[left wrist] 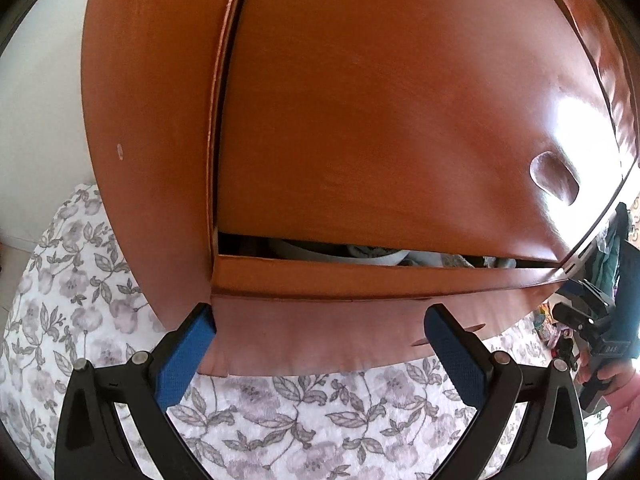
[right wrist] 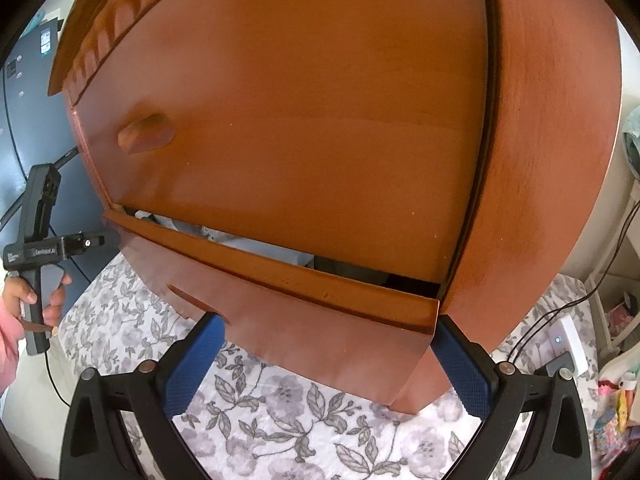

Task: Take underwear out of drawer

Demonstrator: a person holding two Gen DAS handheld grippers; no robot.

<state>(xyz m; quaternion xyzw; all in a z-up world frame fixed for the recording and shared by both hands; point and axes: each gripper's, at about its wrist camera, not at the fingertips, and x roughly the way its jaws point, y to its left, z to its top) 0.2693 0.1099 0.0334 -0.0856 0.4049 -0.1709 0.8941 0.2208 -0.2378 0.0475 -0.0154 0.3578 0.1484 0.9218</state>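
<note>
A brown wooden dresser [left wrist: 360, 100] fills both views. Its bottom drawer [left wrist: 320, 280] is pulled out a little, and light folded clothes [left wrist: 380, 258] show in the gap; I cannot tell which piece is underwear. My left gripper [left wrist: 320, 344] is open in front of the drawer's left end, holding nothing. In the right wrist view the same drawer [right wrist: 300, 312] and pale clothes [right wrist: 240, 242] appear. My right gripper [right wrist: 328, 360] is open and straddles the drawer's right corner. A hand [right wrist: 40, 296] holds the left gripper's handle at the left edge.
A white cloth with a grey floral print [left wrist: 280, 420] covers the floor below the dresser. A dark blue panel [right wrist: 24, 120] stands to the left. Black cables and a white power strip [right wrist: 568, 340] lie to the right, beside colourful clutter [right wrist: 612, 412].
</note>
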